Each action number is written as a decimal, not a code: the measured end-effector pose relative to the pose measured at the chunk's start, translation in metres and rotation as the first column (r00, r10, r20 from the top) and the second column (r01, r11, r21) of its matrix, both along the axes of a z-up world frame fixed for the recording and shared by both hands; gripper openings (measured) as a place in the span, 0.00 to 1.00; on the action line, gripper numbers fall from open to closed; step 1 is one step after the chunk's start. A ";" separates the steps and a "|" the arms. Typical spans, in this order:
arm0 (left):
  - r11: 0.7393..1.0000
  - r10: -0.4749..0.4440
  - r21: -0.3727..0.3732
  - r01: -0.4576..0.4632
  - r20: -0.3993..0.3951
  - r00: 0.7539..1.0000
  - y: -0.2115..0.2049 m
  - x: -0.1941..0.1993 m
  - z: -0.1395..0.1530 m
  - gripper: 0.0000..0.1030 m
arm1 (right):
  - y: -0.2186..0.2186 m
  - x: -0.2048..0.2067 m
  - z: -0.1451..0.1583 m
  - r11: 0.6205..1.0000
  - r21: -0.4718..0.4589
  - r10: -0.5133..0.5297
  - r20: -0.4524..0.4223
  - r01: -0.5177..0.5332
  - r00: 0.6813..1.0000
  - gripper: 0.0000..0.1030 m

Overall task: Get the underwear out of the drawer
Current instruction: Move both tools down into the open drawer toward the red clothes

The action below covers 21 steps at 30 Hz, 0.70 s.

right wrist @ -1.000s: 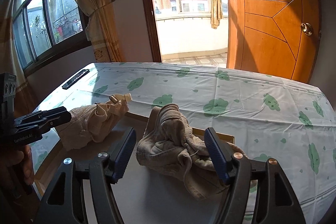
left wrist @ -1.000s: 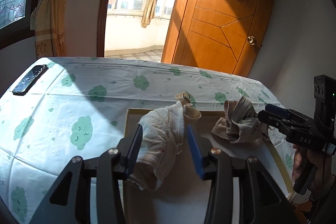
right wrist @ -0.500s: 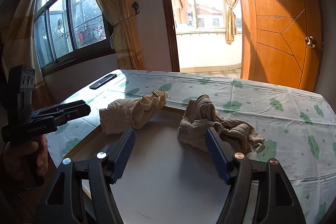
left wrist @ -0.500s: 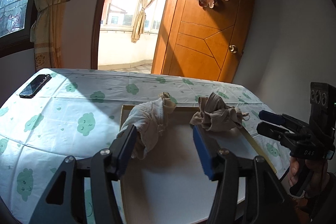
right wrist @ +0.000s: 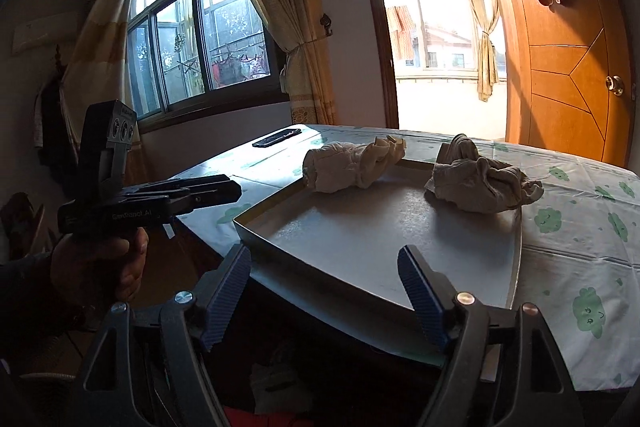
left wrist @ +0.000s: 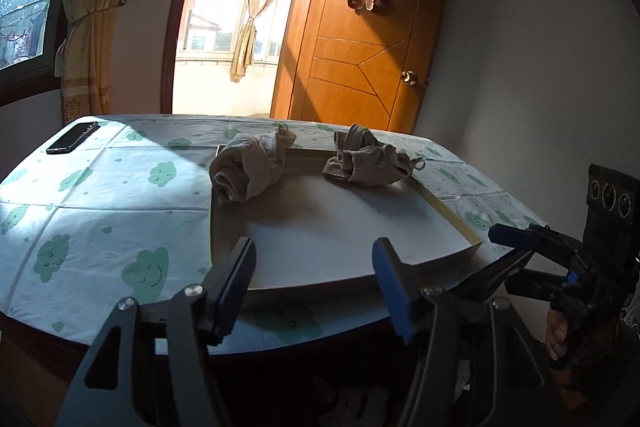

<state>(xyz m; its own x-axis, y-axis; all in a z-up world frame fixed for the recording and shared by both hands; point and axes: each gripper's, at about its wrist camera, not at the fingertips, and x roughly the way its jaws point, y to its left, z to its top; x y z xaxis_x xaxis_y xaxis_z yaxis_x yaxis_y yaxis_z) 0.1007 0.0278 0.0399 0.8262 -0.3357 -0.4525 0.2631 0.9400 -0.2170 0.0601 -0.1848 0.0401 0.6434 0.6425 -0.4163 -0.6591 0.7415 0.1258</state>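
A shallow drawer tray (left wrist: 448, 215) (right wrist: 519, 259) lies on the table. Two bundles of beige underwear rest on its far rim: a rolled one (left wrist: 250, 167) (right wrist: 348, 165) on the left and a crumpled one (left wrist: 372, 163) (right wrist: 484, 179) on the right. My left gripper (left wrist: 314, 275) is open and empty, pulled back over the tray's near edge; it also shows in the right wrist view (right wrist: 192, 195). My right gripper (right wrist: 326, 283) is open and empty near the tray's front corner; it also shows in the left wrist view (left wrist: 516, 247).
The table carries a white cloth with green clouds (left wrist: 100, 211) (right wrist: 580, 227). A black phone (left wrist: 72, 143) (right wrist: 278, 138) lies at its far left corner. A wooden door (left wrist: 372, 39), a balcony doorway and a curtained window (right wrist: 192, 43) stand behind.
Both grippers have let go of the underwear bundles and drawn back toward the near edge of the tray. The bundles stay on the tray's far rim.
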 end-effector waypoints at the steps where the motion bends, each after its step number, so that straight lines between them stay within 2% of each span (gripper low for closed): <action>1: 1.000 -0.007 0.000 0.007 -0.003 1.000 -0.002 -0.005 -0.004 0.60 | -0.001 -0.006 -0.006 1.000 -0.003 0.007 -0.003 -0.007 1.000 0.76; 8: 0.996 -0.030 0.081 0.034 -0.041 0.999 -0.021 -0.030 -0.037 0.60 | -0.004 -0.033 -0.044 0.997 -0.072 0.015 -0.019 -0.016 1.000 0.76; 13: 0.988 -0.055 0.134 0.074 -0.139 0.989 -0.027 -0.035 -0.065 0.60 | 0.000 -0.037 -0.070 0.987 -0.154 0.047 -0.052 -0.055 0.998 0.76; 17: 0.973 -0.064 0.202 0.109 -0.218 0.974 -0.025 -0.036 -0.083 0.60 | 0.008 -0.044 -0.087 0.963 -0.244 0.103 -0.060 -0.115 0.993 0.76; 21: 0.950 -0.069 0.272 0.151 -0.287 0.955 -0.022 -0.032 -0.096 0.60 | 0.008 -0.046 -0.095 0.958 -0.255 0.116 -0.073 -0.131 0.991 0.76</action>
